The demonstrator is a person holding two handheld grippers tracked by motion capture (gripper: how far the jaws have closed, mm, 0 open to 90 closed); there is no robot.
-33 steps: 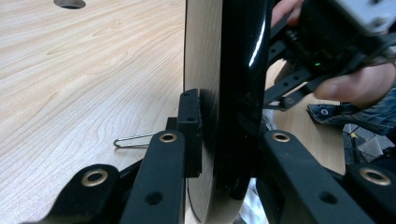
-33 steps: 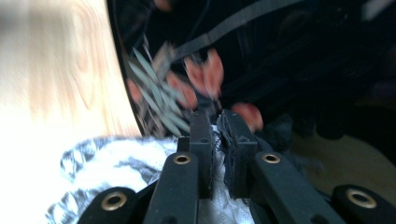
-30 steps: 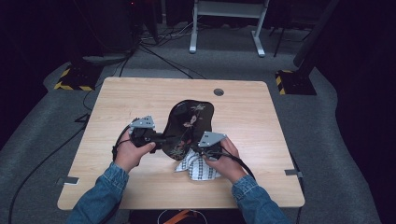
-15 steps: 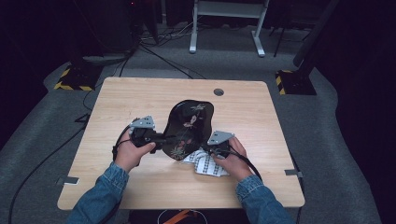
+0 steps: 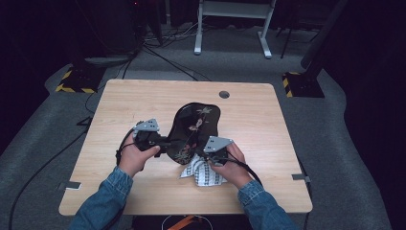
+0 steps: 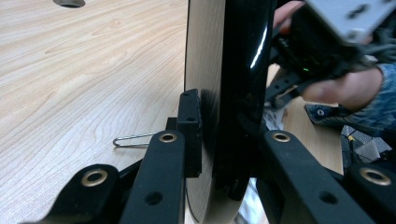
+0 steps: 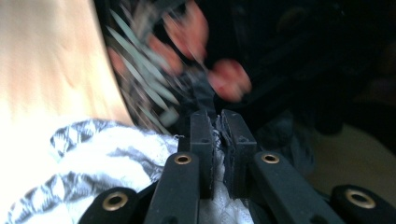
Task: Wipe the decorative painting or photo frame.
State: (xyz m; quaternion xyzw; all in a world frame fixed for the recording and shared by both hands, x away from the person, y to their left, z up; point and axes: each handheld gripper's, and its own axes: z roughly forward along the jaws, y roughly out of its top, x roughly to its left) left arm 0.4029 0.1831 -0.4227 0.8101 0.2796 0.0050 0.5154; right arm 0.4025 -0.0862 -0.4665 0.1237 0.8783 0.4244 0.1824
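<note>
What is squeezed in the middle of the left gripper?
The edge of the black tray sits between the left gripper's jaws, clamped on both sides, as the left gripper view shows.

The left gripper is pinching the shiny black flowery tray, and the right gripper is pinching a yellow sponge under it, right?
Not quite. The right gripper is pinching a white cloth with a grey pattern, not a yellow sponge; the right gripper view shows the fabric between its closed jaws. The rest holds: the left gripper does pinch the glossy black tray with flowers, and the cloth lies at the tray's near edge.
</note>
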